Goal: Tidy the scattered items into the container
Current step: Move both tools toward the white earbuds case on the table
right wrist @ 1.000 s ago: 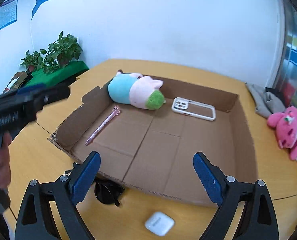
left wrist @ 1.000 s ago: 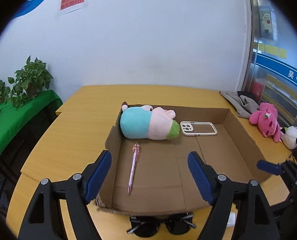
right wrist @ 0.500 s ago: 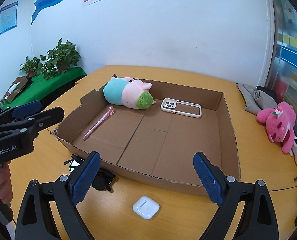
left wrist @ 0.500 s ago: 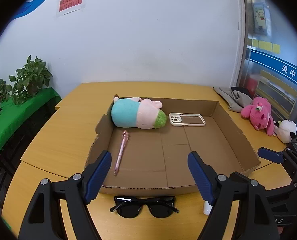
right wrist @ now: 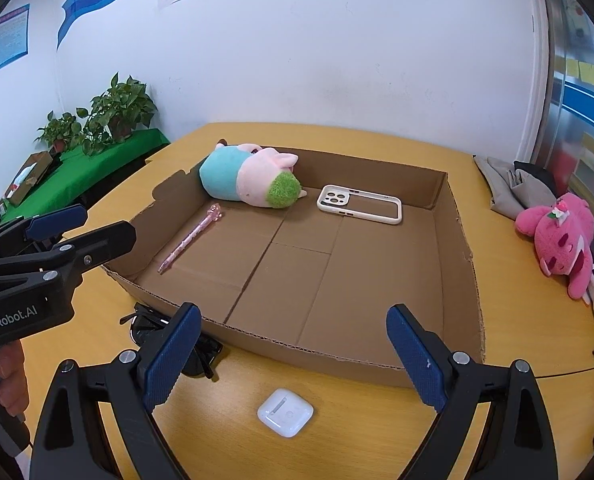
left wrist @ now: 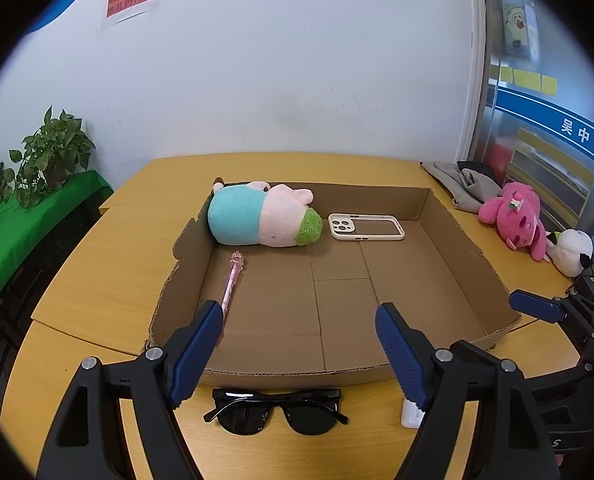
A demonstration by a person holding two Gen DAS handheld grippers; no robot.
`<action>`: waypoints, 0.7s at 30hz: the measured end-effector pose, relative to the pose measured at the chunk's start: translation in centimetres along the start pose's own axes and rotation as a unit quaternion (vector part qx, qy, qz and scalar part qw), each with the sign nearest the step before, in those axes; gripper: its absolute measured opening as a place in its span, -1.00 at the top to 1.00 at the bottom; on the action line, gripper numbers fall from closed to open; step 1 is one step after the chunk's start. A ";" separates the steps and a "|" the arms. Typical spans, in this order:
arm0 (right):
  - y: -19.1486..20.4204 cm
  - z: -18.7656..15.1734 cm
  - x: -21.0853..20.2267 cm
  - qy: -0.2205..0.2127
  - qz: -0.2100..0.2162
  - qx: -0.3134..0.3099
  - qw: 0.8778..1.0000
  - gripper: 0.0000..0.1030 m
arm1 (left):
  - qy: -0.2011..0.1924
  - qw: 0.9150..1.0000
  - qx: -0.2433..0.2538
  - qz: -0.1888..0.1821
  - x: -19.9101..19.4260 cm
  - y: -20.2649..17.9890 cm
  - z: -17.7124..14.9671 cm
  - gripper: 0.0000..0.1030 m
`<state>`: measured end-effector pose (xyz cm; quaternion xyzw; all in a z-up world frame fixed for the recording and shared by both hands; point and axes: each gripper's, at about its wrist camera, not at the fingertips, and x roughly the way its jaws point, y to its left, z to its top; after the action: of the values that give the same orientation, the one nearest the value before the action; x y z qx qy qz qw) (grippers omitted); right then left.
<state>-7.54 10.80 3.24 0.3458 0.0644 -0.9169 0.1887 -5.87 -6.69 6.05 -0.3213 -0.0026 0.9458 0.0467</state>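
Lying in box: a plush pig (left wrist: 263,220) is seen on its side at the far left corner of the cardboard box (left wrist: 469,264); a white phone case (left wrist: 365,227) is laid flat just beside it, and a pink pen (left wrist: 233,280) is stretched along the left wall.
Sunglasses: a black pair (left wrist: 275,410) is folded on the desk (left wrist: 97,264), just outside the near wall of the box, between the tips of the left gripper (left wrist: 299,342) as viewed from its camera.
Earbud case: a small white case (right wrist: 285,412) is set on the desk, near the front wall, between the tips of the right gripper (right wrist: 293,354) in its own view; no contact is seen.
Left jaws: held wide, with nothing between the blue pads.
Right jaws: held wide as well, nothing gripped.
Hand: fingers (right wrist: 11,380) are wrapped on the left gripper's handle.
Desk's right edge: a pink plush (left wrist: 517,216), a white plush (left wrist: 573,250) and a grey cloth (left wrist: 465,186) are left outside the box.
Background: potted plants (right wrist: 101,116) are placed on a green-covered shelf (right wrist: 97,168).
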 end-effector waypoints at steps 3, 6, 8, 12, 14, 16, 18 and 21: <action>0.1 0.0 0.4 0.004 0.000 -0.001 1.000 -0.87 | 0.004 1.000 -0.003 -0.004 0.4 0.1 -0.2 -0.52; 0.3 -0.1 0.7 0.009 0.002 -0.001 1.000 -0.87 | 0.010 1.000 -0.006 -0.011 0.8 0.4 -0.4 -0.52; 0.3 -0.3 1.0 0.015 0.001 -0.001 1.000 -0.87 | 0.015 1.000 -0.009 -0.017 1.1 0.5 -0.7 -0.52; 0.0 -1.1 1.3 0.026 0.001 0.002 1.000 -0.87 | 0.030 0.999 -0.014 -0.031 1.9 0.5 -1.4 -0.52; -0.7 -2.0 1.6 0.035 -0.001 0.007 0.999 -0.87 | 0.040 0.998 -0.016 -0.044 2.3 0.5 -1.9 -0.52; -1.4 -3.0 1.9 0.047 -0.001 0.014 0.999 -0.87 | 0.051 0.997 -0.020 -0.060 2.7 0.4 -2.5 -0.52; -2.2 -4.3 2.4 0.064 0.007 0.026 0.998 -0.87 | 0.066 0.994 -0.024 -0.079 3.3 0.3 -3.3 -0.52; -2.6 -6.1 3.2 0.089 0.022 0.029 0.995 -0.85 | 0.090 0.990 -0.031 -0.105 4.4 -0.1 -4.6 -0.52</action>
<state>-7.04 13.72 -3.54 0.4323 0.0465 -0.8799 0.1917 -6.55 -6.29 -0.25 -0.4046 -0.0612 0.9023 0.1355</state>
